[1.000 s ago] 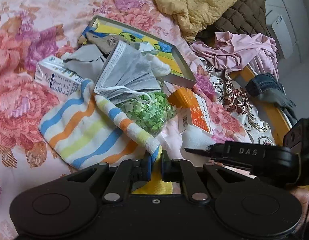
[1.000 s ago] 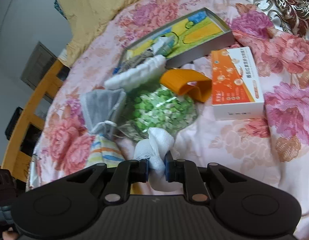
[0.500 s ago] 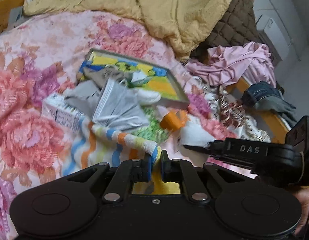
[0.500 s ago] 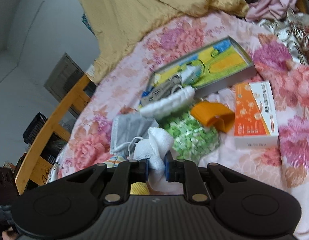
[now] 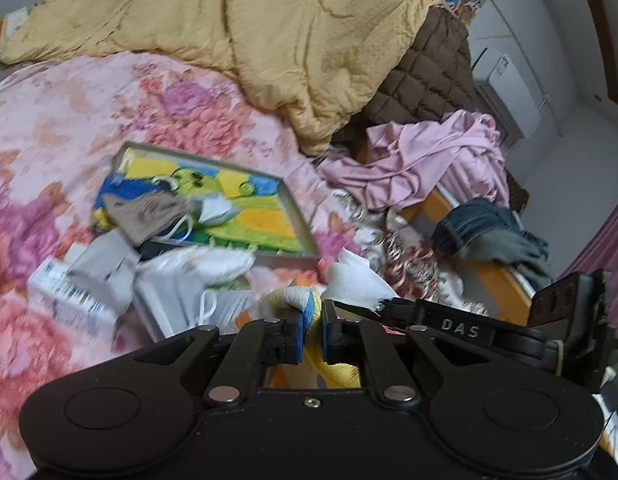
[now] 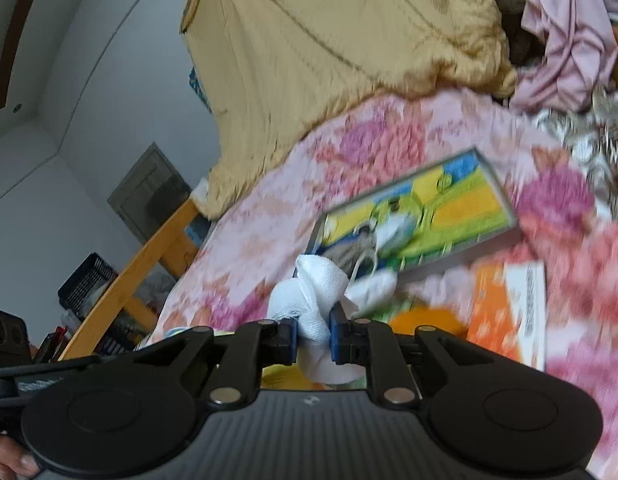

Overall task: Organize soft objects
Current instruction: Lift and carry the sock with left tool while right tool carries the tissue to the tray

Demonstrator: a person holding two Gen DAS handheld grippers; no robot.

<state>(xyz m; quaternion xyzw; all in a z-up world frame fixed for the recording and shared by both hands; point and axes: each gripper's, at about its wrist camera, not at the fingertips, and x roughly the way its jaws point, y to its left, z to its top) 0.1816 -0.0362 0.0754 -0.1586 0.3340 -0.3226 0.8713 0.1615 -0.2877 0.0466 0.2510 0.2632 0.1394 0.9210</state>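
Note:
My left gripper (image 5: 312, 330) is shut on a corner of the striped towel (image 5: 305, 304), lifted above the bed. My right gripper (image 6: 314, 336) is shut on the white end of the same towel (image 6: 315, 292), also raised. The right gripper's black body shows in the left wrist view (image 5: 461, 328) close beside the left one. A grey face mask (image 5: 181, 300) and a white cloth (image 5: 197, 266) lie on the floral bedspread below. A brown mask (image 5: 149, 212) lies in the colourful tray (image 5: 269, 258).
An orange and white box (image 6: 509, 308) and an orange piece (image 6: 425, 318) lie right of the tray (image 6: 485, 236). A white carton (image 5: 65, 300) lies at the left. A yellow quilt (image 5: 269, 40), pink garment (image 5: 421, 160) and jeans (image 5: 485, 228) crowd the far side. Wooden bed frame (image 6: 149, 252) at left.
Both grippers have risen and tilted up with the towel held between them. The towel has come off the pile, and the bag of green pieces has dropped out of sight.

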